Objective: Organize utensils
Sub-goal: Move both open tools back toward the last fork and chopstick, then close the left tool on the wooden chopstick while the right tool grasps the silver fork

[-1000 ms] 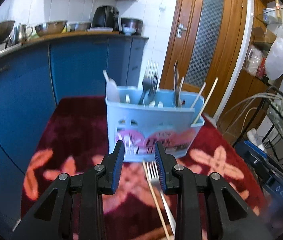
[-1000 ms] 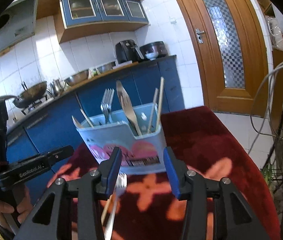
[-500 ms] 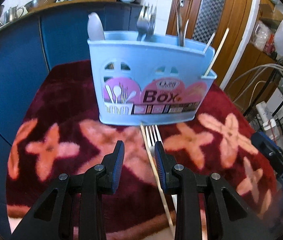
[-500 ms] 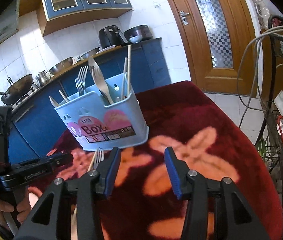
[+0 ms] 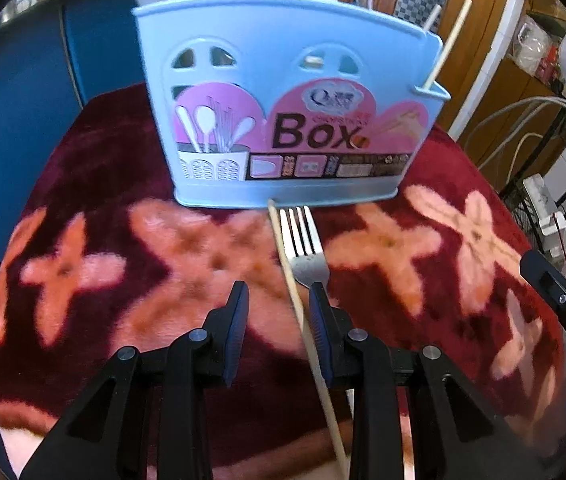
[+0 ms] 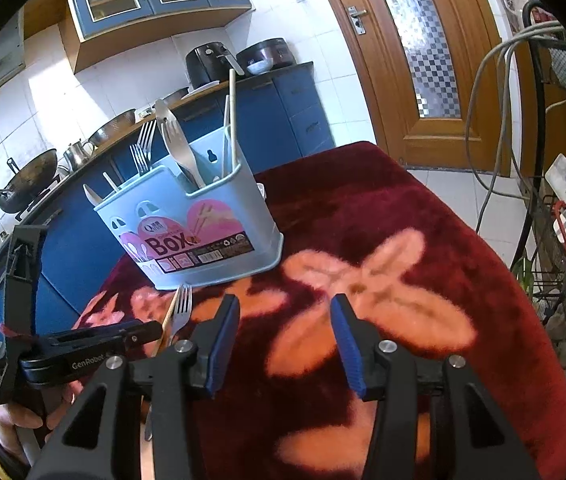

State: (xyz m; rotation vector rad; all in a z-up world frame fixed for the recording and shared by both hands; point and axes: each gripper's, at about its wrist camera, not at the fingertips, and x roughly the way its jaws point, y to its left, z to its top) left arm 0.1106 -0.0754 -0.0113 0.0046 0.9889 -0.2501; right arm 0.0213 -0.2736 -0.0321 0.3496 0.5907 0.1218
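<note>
Dark red floral cloth (image 5: 95, 168) covers the tabletop, blue kitchen cabinets behind. Left wrist view: light blue utensil box (image 5: 287, 96) stands at the far centre, labelled "Box", chopsticks rising from its right end compartment. Loose fork (image 5: 305, 246) lies on the cloth, tines nearly touching the box base; loose chopstick (image 5: 299, 300) lies just beside it on the left, running toward the near edge. Left claw (image 5: 279, 304) spread, empty, low over the chopstick, right fingertip at the fork's neck. Right wrist view: utensil box (image 6: 191, 232) far left, holding forks, a spatula and chopsticks. Fork (image 6: 181, 312) and chopstick (image 6: 167, 324) lie in front of it. Right claw (image 6: 285, 316) spread wide, empty, above the cloth (image 6: 423, 240), right of the utensils; left claw (image 6: 139, 330) at the near left.
</note>
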